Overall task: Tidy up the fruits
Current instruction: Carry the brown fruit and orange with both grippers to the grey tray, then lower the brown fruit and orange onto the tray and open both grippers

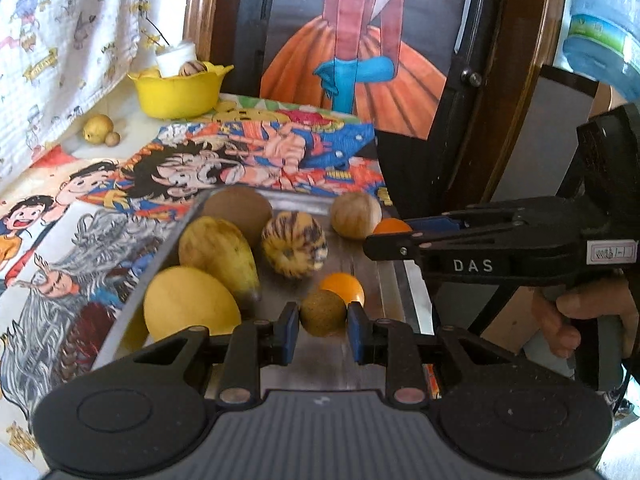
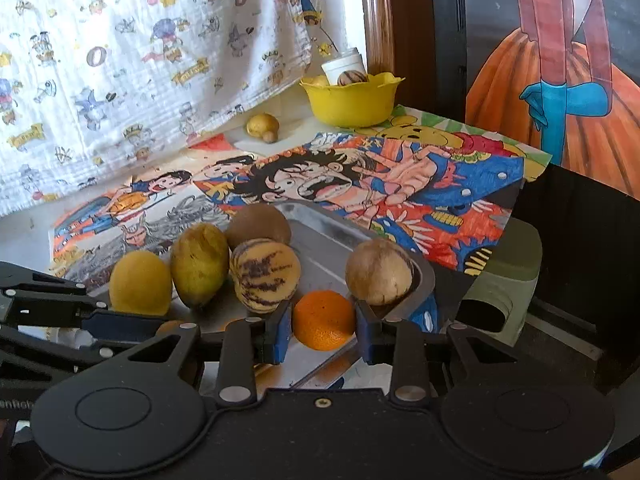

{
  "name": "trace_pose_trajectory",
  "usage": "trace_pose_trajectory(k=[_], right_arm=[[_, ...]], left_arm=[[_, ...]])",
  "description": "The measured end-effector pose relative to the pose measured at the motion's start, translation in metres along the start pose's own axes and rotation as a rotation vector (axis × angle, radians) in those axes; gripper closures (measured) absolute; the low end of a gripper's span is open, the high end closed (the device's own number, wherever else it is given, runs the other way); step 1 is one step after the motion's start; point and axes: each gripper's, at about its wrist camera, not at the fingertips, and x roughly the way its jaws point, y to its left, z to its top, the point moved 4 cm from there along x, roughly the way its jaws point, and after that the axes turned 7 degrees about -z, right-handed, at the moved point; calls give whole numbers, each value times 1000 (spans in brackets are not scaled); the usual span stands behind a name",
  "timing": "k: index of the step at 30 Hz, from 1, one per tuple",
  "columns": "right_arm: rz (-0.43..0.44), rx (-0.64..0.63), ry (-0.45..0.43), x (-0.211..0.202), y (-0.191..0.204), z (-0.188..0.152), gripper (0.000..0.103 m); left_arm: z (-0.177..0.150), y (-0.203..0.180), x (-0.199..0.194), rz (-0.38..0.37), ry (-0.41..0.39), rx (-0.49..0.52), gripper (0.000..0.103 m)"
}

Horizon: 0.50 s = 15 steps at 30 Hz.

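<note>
Fruit on my metal tray (image 1: 384, 288), my left gripper (image 1: 323, 322) pinching a brown-green fruit (image 1: 322, 314), my right gripper (image 2: 323, 326) pinching an orange (image 2: 323, 319).

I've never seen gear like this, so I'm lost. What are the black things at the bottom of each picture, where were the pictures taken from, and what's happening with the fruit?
There is no robot here. A person holds a black two-finger gripper in each hand, and a wide-angle camera on each one looks along its fingers. One picture comes from the left gripper, the other from the right gripper. The left view also shows the right one from the side, with the person's hand on its handle.

On the cartoon-printed table covering sits a shiny metal tray. It holds a striped yellow fruit, a round brown fruit and several yellow ones. A yellow plastic bowl stands further back.

The left gripper is shut on a small brownish-green round fruit, the right on a round orange.
</note>
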Motion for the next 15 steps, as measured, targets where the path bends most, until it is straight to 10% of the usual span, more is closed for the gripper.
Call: trace_pose_trajectory(k=[15], right_arm=[[-2, -18, 10, 13, 2, -3, 68]], left_arm=[[-14, -6, 12, 31, 48, -2, 75]])
